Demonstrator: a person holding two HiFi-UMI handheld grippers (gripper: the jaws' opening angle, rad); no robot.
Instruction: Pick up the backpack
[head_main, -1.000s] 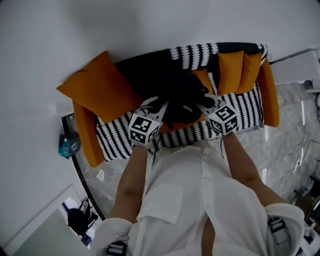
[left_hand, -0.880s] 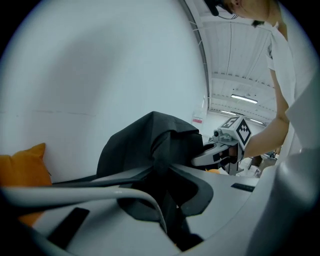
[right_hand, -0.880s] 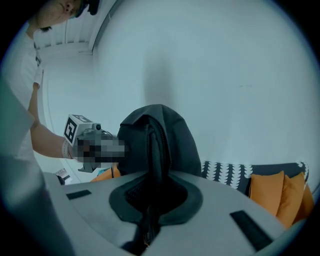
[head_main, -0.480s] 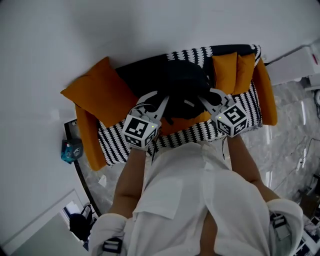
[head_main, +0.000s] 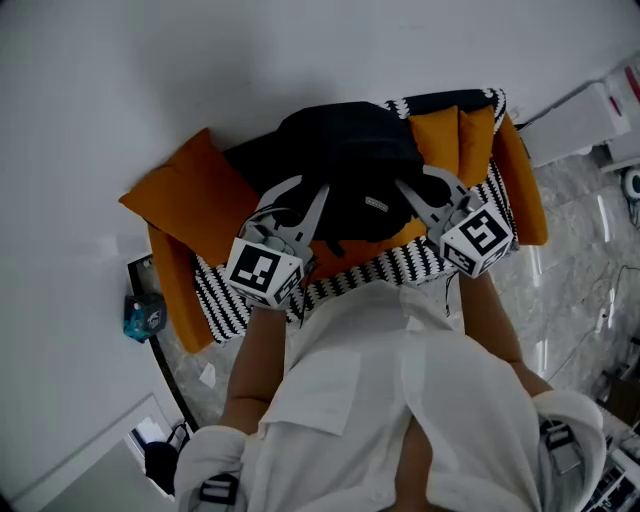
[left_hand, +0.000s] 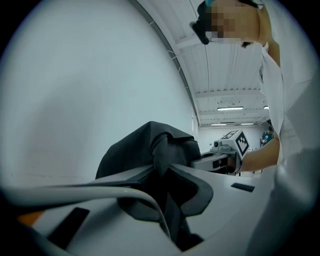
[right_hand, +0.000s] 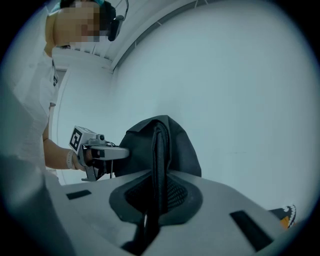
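Note:
The black backpack (head_main: 350, 170) hangs in the air above the sofa, held from both sides. My left gripper (head_main: 316, 198) is shut on a fold of its fabric at the left; in the left gripper view the dark cloth (left_hand: 150, 147) is pinched between the jaws. My right gripper (head_main: 407, 192) is shut on the backpack's strap at the right, and that strap (right_hand: 158, 150) runs upright through the closed jaws in the right gripper view. Each gripper view shows the other gripper across the bag.
Below stands an orange sofa with a black-and-white striped throw (head_main: 390, 265). It carries a big orange cushion (head_main: 190, 195) at the left and orange cushions (head_main: 460, 135) at the right. A white wall is behind. A teal object (head_main: 142, 315) sits on a side table at the left.
Both grippers have risen together with the backpack in them. The bag has left the sofa seat and now hangs higher, in front of the wall.

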